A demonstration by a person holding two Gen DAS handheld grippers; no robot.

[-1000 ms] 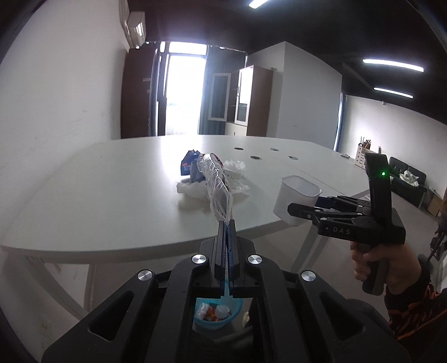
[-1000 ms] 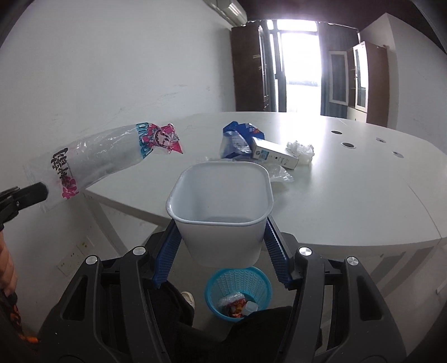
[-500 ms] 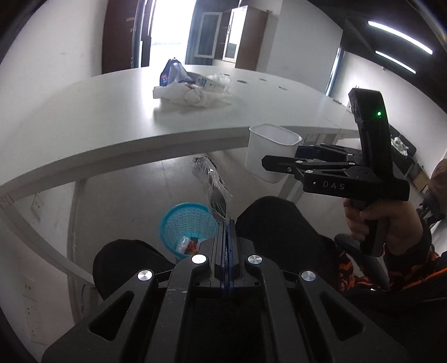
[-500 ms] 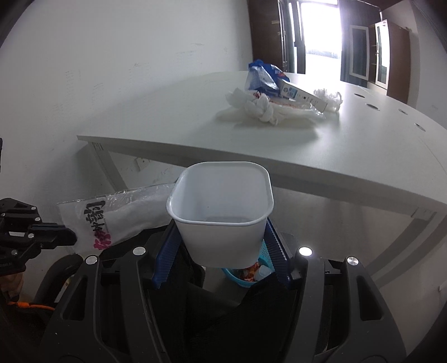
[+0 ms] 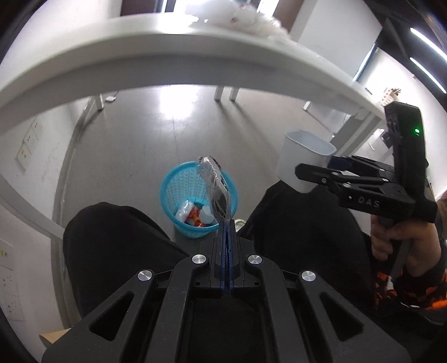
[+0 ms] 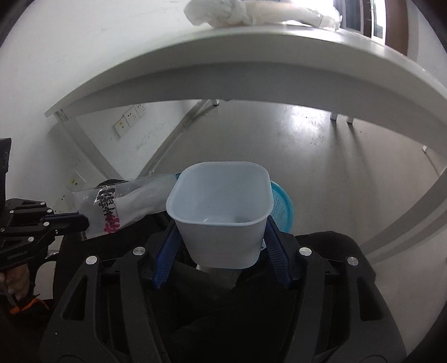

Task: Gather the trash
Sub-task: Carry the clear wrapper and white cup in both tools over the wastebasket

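We sit below the edge of the white counter (image 5: 173, 36), where crumpled white wrappers (image 6: 220, 12) are left to collect. On the floor between our knees stands the blue basket (image 5: 178, 192), already holding some scraps, so both hands are lowered toward it. Our right tongs (image 6: 220, 245) stand partly spread, their blue pads clamped on the sides of the empty white tub (image 6: 220, 206), held upright above the basket, ready, we judge, for dropping in. Our left tongs (image 5: 226, 223) are fully closed, pinching one end of the clear printed plastic bag (image 5: 213, 184), which juts out over the basket's mouth.
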